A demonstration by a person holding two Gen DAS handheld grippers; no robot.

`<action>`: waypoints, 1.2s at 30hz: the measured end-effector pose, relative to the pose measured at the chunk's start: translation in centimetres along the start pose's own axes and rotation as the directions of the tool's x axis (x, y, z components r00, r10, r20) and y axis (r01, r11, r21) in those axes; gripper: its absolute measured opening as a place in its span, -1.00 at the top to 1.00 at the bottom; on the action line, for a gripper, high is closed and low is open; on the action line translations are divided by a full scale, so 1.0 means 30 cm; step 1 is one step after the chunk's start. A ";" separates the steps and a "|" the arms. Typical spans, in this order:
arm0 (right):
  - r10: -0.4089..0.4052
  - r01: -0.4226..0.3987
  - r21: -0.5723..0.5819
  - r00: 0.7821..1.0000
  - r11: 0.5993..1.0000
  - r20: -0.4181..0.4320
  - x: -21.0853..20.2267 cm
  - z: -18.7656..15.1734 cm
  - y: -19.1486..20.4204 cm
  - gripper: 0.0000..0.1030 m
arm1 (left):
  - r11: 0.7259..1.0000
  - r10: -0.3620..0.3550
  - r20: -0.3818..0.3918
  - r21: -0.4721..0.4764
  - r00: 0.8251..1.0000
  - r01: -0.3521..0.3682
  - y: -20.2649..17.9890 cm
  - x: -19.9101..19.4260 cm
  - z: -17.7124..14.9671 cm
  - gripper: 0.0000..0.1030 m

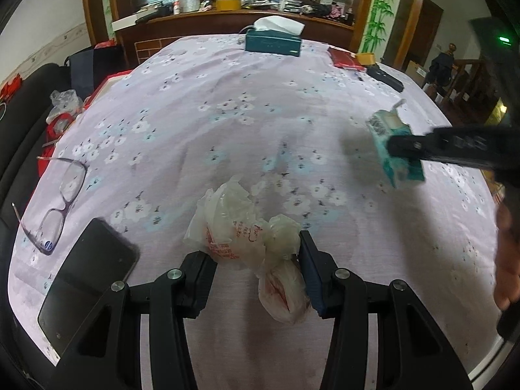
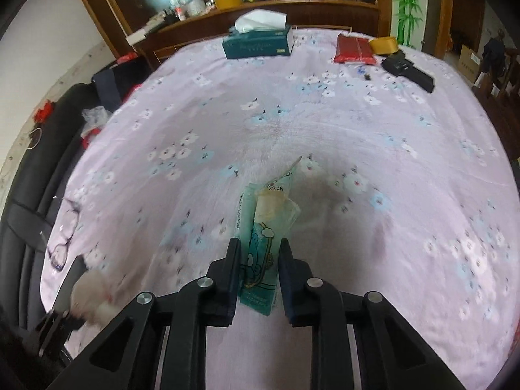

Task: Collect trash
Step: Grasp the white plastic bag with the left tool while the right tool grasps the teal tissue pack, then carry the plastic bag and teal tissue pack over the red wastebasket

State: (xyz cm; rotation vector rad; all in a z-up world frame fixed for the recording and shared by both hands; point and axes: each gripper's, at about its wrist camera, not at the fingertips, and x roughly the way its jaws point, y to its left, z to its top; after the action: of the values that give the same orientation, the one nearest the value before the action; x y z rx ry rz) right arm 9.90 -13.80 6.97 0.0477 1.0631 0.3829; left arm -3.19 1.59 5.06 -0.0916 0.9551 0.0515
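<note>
A crumpled white plastic bag (image 1: 240,227) with red print sits between the fingers of my left gripper (image 1: 256,253), which is shut on it just above the flowered tablecloth (image 1: 227,123). My right gripper (image 2: 260,247) is shut on a flat teal tissue packet (image 2: 263,221) with a cartoon print, held clear of the cloth with a shadow under it. The left wrist view shows that same packet (image 1: 386,133) at the right, pinched by the right gripper (image 1: 406,146). In the right wrist view the bag (image 2: 91,295) is a blurred white lump at the lower left.
Glasses (image 1: 55,201) and a black phone (image 1: 87,279) lie at the near left of the table. A teal tissue box (image 1: 273,42) stands at the far edge, with a red pouch (image 2: 354,48) and a black device (image 2: 409,68) at the far right. A person's hand (image 1: 507,260) shows at the right.
</note>
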 end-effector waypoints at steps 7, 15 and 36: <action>-0.001 0.000 0.057 1.000 0.998 0.024 -0.166 -0.151 -0.105 0.55 | 0.998 -0.018 0.010 0.055 1.000 0.018 -0.105 -0.027 -0.007 0.09; -0.009 0.002 0.140 0.999 0.990 0.048 -0.307 -0.330 -0.248 0.55 | 0.992 -0.064 0.018 0.114 0.998 0.062 -0.255 -0.077 -0.011 0.09; -0.057 0.015 0.274 0.987 0.962 0.147 -0.593 -0.508 -0.516 0.55 | 0.941 -0.119 0.065 0.327 0.991 0.092 -0.691 -0.199 -0.031 0.09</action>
State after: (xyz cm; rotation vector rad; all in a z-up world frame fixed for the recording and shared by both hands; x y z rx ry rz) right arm -6.41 -36.29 11.05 0.2989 0.9562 0.1936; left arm -5.63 -19.15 10.56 0.1621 0.8620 -0.1997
